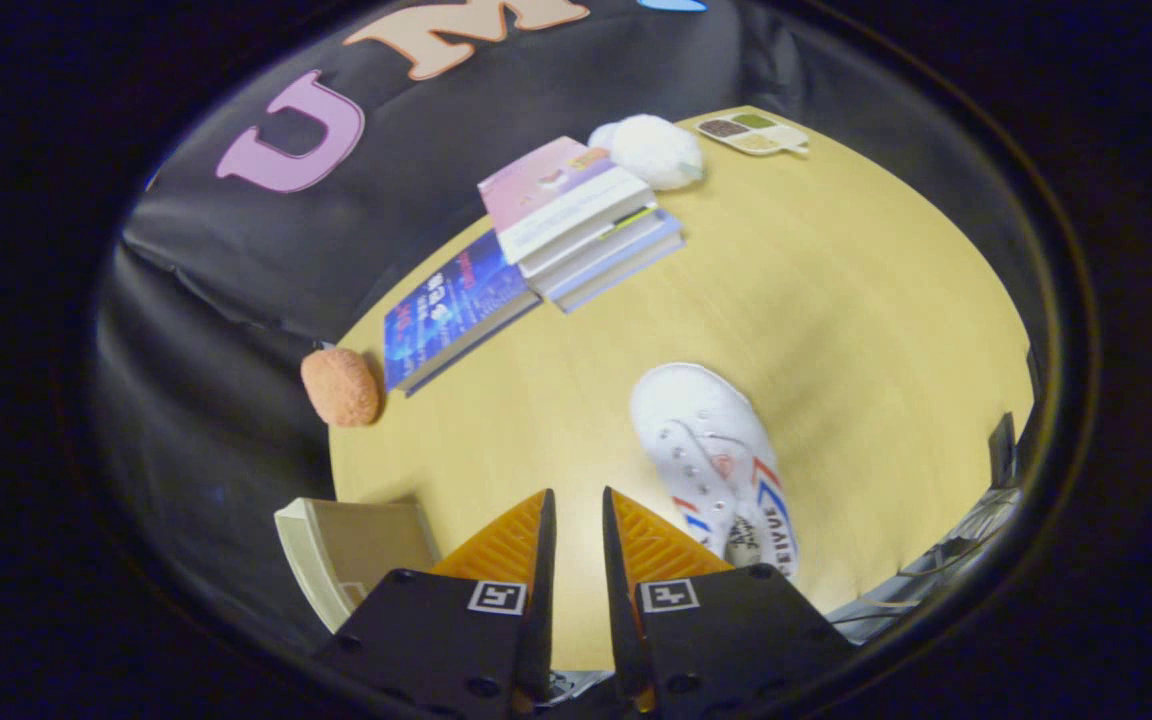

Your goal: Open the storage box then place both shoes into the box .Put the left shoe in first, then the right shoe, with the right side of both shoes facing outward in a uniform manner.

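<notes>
Hand-held gripper (578, 500) hovers above the surface (866, 300), fingers nearly closed w/ a narrow gap, holding nothing. White shoe (711, 460) lies just ahead-right, prob next pick. Storage box (351, 560) corner sits beside the left finger, close for loading

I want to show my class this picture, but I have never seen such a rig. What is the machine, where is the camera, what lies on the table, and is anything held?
A person carries a hand-held gripper; the camera rides on it, looking along its two orange fingers. They stand slightly apart, holding nothing. Just ahead lies a white shoe on the wooden table. Beyond are stacked books, a blue book, a white fluffy ball, a small palette and an orange lump. A cream box sits beside the fingers.
</notes>
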A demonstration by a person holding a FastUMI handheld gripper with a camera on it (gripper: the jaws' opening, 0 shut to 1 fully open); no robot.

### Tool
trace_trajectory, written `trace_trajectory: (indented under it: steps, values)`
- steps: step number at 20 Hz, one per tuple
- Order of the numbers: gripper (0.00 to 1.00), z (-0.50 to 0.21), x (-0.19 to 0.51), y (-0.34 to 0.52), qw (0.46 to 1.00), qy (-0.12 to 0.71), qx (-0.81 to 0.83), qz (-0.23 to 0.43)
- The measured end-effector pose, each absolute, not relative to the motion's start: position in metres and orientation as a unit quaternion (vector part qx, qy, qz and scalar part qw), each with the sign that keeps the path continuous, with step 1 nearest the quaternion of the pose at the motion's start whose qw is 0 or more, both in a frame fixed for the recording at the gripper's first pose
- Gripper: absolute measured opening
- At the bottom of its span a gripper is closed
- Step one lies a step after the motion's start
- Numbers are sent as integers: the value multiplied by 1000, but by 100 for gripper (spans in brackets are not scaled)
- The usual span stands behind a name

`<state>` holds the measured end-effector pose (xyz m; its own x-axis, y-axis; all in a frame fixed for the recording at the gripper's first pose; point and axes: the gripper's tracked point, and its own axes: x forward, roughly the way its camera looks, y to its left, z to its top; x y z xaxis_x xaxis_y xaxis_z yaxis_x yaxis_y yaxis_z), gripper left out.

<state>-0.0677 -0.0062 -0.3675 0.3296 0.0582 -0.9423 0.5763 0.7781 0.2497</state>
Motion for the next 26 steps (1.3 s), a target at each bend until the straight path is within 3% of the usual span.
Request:
trace_trajectory:
  steps: [5, 7, 17, 19, 24, 26]
  values:
    - [30, -399, -101, -53, 748, 588, 236, -197]
    - [43, -413, -112, -66, 742, 603, 212, -202]
    - [42, -463, -126, -78, 720, 637, 214, -173]
    - [38, -467, -126, -78, 723, 634, 221, -161]
    - [3, -460, -128, -76, 723, 625, 250, -157]
    - [3, -455, -130, -67, 710, 617, 304, -154]
